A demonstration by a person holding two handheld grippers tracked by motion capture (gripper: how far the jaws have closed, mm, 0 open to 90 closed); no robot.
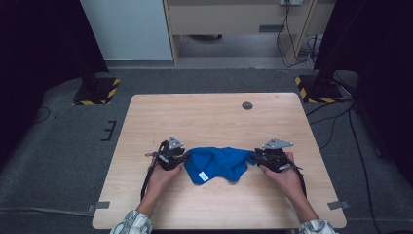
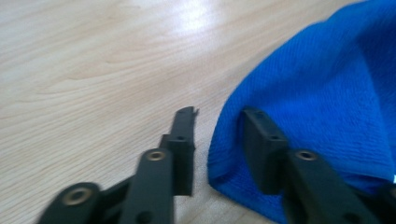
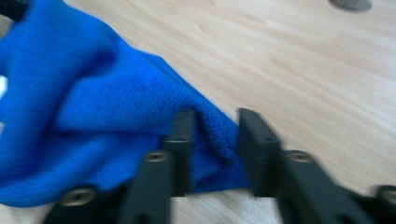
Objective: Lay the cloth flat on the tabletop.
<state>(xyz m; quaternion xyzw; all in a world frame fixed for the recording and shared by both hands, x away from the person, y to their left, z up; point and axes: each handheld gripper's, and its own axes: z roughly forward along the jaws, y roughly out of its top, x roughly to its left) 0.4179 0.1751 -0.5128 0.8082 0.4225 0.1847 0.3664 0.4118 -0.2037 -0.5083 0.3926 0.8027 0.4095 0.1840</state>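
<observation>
One crumpled blue terry cloth [image 1: 218, 165] on woodgrain table [image 1: 204, 114].

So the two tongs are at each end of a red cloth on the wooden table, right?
Not quite: the cloth is blue, not red, as the high view shows. The rest holds: the left tongs and right tongs are at each end of it, on the wooden table.

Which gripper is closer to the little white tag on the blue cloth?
Left. The left gripper sits at the cloth's left edge, up-left of the white tag; the right gripper is at the opposite edge, farther off.
</observation>
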